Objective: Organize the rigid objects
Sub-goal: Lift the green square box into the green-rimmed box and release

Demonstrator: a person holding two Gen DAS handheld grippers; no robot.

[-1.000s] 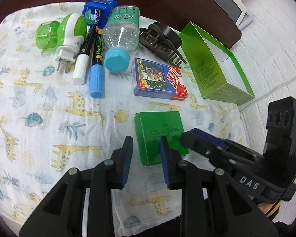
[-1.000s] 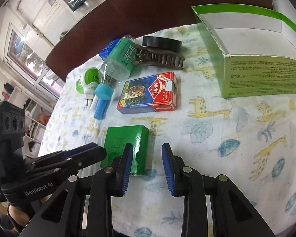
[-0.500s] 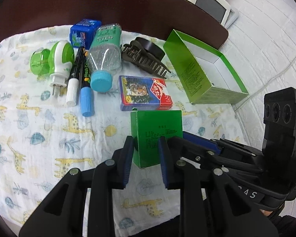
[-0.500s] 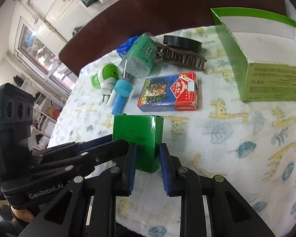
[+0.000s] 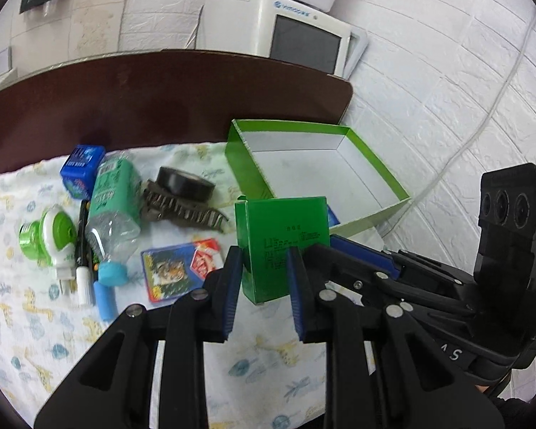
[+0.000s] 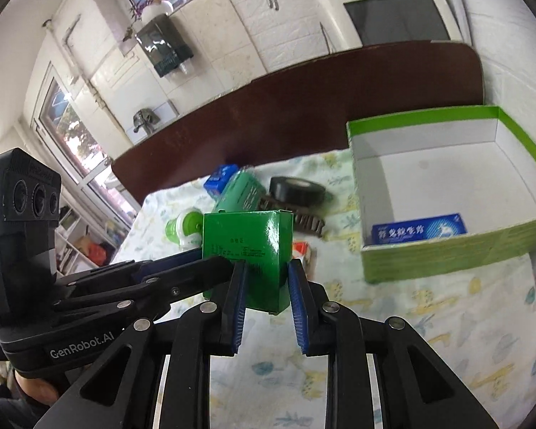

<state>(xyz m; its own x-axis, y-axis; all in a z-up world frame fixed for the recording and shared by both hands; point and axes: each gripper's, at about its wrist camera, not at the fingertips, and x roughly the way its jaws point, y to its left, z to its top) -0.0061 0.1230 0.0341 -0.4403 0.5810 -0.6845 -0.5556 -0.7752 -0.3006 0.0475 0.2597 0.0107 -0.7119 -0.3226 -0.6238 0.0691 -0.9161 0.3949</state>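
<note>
A small green carton (image 5: 286, 239) hangs upright above the giraffe-print cloth (image 5: 35, 321), held from two sides. My left gripper (image 5: 262, 255) is shut on its lower part. My right gripper (image 6: 264, 268) is shut on the same carton (image 6: 246, 250), its blue pads pressing both faces. The right gripper's fingers (image 5: 357, 254) come in from the right in the left wrist view. In the right wrist view the left gripper's fingers (image 6: 182, 268) come in from the left. Behind the carton stands an open green tray box (image 6: 446, 254) with a blue packet (image 6: 418, 230) lying in it.
On the cloth lie a card pack (image 5: 175, 268), a bottle with a blue cap (image 5: 114, 207), a hair claw (image 5: 185, 211), a black tape roll (image 5: 185, 182), a green plug-in device (image 5: 50, 236), markers (image 5: 84, 250) and a small blue box (image 5: 82, 168). A dark headboard (image 5: 160, 100) rises behind.
Both grippers have closed on the green carton, which lay flat on the cloth, tipped it upright and lifted it. Both views now look higher, toward the tray box and the wall.
</note>
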